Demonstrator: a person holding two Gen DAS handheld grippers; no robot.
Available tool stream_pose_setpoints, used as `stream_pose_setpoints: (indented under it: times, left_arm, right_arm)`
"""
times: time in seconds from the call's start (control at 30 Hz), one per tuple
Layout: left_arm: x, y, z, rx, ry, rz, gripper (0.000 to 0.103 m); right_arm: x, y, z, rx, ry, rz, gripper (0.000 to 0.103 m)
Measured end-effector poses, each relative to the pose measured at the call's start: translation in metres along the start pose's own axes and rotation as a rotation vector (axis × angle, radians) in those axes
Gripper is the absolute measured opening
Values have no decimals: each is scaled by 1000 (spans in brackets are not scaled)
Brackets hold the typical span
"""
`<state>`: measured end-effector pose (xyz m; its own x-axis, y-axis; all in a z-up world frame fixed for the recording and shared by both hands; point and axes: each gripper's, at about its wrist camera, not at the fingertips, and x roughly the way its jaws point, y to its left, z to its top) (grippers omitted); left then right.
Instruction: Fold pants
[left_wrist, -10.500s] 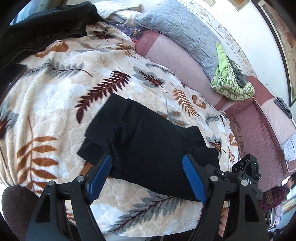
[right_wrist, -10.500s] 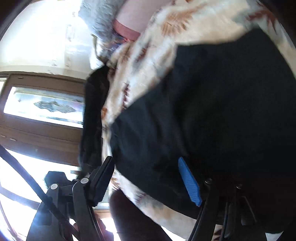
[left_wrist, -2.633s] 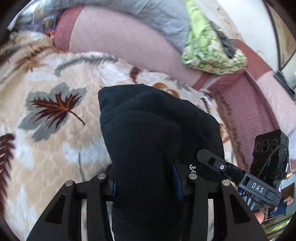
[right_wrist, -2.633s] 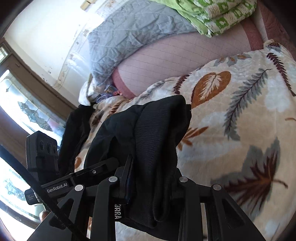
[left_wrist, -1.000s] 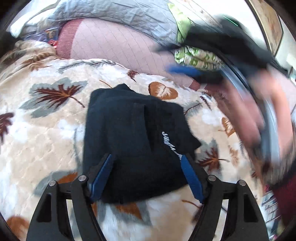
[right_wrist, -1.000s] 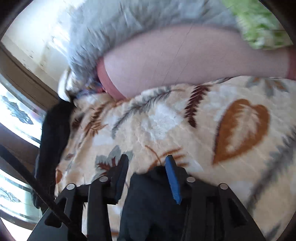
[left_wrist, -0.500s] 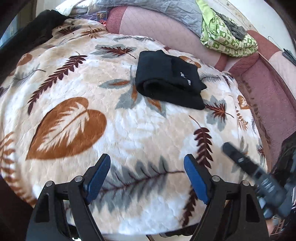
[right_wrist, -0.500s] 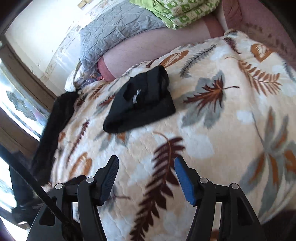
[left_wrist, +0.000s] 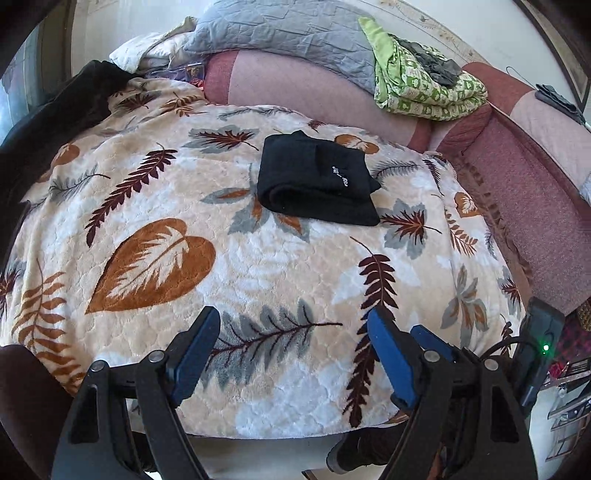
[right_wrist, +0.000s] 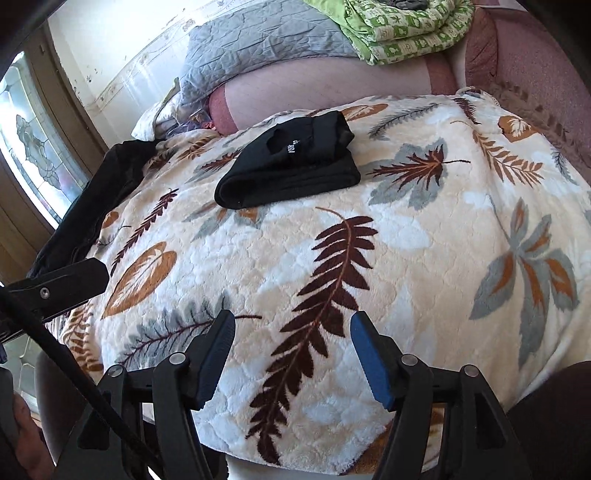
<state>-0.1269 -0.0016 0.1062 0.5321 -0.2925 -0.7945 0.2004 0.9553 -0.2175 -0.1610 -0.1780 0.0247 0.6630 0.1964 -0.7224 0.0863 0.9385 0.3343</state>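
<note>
The black pants (left_wrist: 317, 184) lie folded into a compact bundle on the far middle of the leaf-print blanket (left_wrist: 258, 266); they also show in the right wrist view (right_wrist: 291, 166). My left gripper (left_wrist: 291, 328) is open and empty, held back over the blanket's near edge, well short of the pants. My right gripper (right_wrist: 291, 332) is open and empty too, also near the front edge, and it shows at the right in the left wrist view (left_wrist: 432, 339).
A pink sofa back (left_wrist: 303, 85) runs behind the blanket with a grey quilted pillow (left_wrist: 288, 33) and a green folded blanket (left_wrist: 424, 85) on it. A dark garment (left_wrist: 55, 114) lies at the far left. A window (right_wrist: 33, 147) is at left.
Both grippers let go of the folded pants and drew back toward the blanket's near edge. In the last half second they barely moved; the pants lie still.
</note>
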Motion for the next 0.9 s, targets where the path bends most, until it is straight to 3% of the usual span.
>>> stream_pose_setpoints:
  times: [0.57, 0.9]
  left_arm:
    - [-12, 1, -15, -5, -8, 9, 81]
    - [-44, -7, -21, 19, -72, 59, 81]
  right_arm:
    - [-1, 14, -26, -87, 29, -53, 70]
    - [-18, 10, -21, -15, -22, -14, 71]
